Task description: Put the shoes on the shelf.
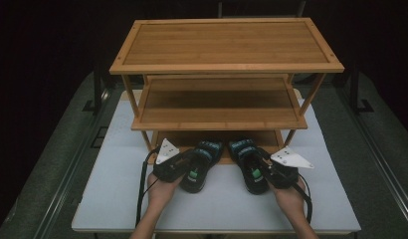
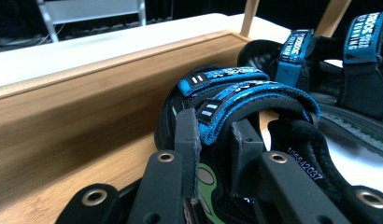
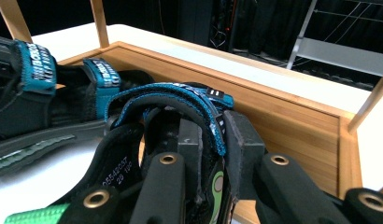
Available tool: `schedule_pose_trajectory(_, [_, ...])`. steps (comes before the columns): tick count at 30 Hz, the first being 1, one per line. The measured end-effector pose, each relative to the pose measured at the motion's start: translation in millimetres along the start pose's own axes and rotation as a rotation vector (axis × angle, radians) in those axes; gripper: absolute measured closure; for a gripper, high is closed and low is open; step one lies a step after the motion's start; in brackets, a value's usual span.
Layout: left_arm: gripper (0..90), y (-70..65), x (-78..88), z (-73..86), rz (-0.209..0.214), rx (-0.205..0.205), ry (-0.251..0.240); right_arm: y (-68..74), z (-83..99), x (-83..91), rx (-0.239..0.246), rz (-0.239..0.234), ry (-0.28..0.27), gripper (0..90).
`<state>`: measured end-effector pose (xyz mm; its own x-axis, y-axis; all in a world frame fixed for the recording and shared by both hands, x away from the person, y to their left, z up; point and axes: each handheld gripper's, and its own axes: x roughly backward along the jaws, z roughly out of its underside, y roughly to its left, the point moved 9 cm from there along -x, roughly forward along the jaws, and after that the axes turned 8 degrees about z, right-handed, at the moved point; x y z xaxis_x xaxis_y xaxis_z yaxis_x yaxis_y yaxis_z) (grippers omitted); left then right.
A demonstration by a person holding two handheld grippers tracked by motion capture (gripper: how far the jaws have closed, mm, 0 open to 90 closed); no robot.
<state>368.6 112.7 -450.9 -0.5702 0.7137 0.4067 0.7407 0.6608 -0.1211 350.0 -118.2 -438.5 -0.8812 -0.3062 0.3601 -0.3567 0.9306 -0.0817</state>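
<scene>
Two black sandals with blue straps lie side by side at the front of a bamboo rack's bottom shelf (image 1: 182, 138). Their toes sit on the shelf and their heels on the white table. My left gripper (image 1: 196, 168) is shut on the left sandal (image 1: 204, 158). In the left gripper view the jaws of this gripper (image 2: 215, 151) pinch the side wall under the blue strap of the left sandal (image 2: 236, 88). My right gripper (image 1: 259, 170) is shut on the right sandal (image 1: 246, 158). In the right gripper view that gripper (image 3: 216, 144) clamps the strap edge of the right sandal (image 3: 180, 95).
The rack has a middle shelf (image 1: 219, 102) and a top shelf (image 1: 227, 45) overhanging the bottom one, on slanted legs (image 1: 311, 94). The white table (image 1: 117, 174) has free room on both sides and in front. The bottom shelf has a raised rim (image 3: 283, 107).
</scene>
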Motion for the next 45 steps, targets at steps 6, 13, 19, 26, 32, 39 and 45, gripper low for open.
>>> schedule_pose_trajectory(6, [76.5, 4.6, -6.6, -1.5, -0.022, 0.010, 0.009, 2.3, -1.2, -13.5, -0.005, 0.018, 0.006, 76.8])
schedule_pose_trajectory(13, [76.4, 6.8, -15.6, -3.2, -0.035, 0.018, 0.004, 3.3, 1.1, -21.4, -0.010, 0.021, 0.010, 76.7])
schedule_pose_trajectory(19, [74.1, 6.2, -20.3, -0.4, -0.026, 0.011, 0.010, 2.9, 9.2, -27.8, -0.012, 0.017, 0.023, 75.7])
schedule_pose_trajectory(26, [57.1, 0.9, -17.6, -3.0, 0.029, 0.012, 0.016, 1.1, 10.6, -27.4, 0.018, -0.004, 0.034, 66.9])
schedule_pose_trajectory(32, [35.6, -5.2, -13.7, -5.4, 0.021, -0.055, 0.046, 2.0, 10.8, -25.5, 0.025, -0.030, 0.042, 59.1])
schedule_pose_trajectory(39, [18.5, -15.5, -5.2, -8.2, 0.033, -0.081, 0.043, 0.6, 12.0, -19.7, 0.020, -0.054, 0.058, 49.4])
schedule_pose_trajectory(45, [13.9, -26.3, 6.3, -8.8, 0.075, -0.071, 0.049, 2.4, 11.3, -10.0, 0.013, -0.096, 0.050, 45.0])
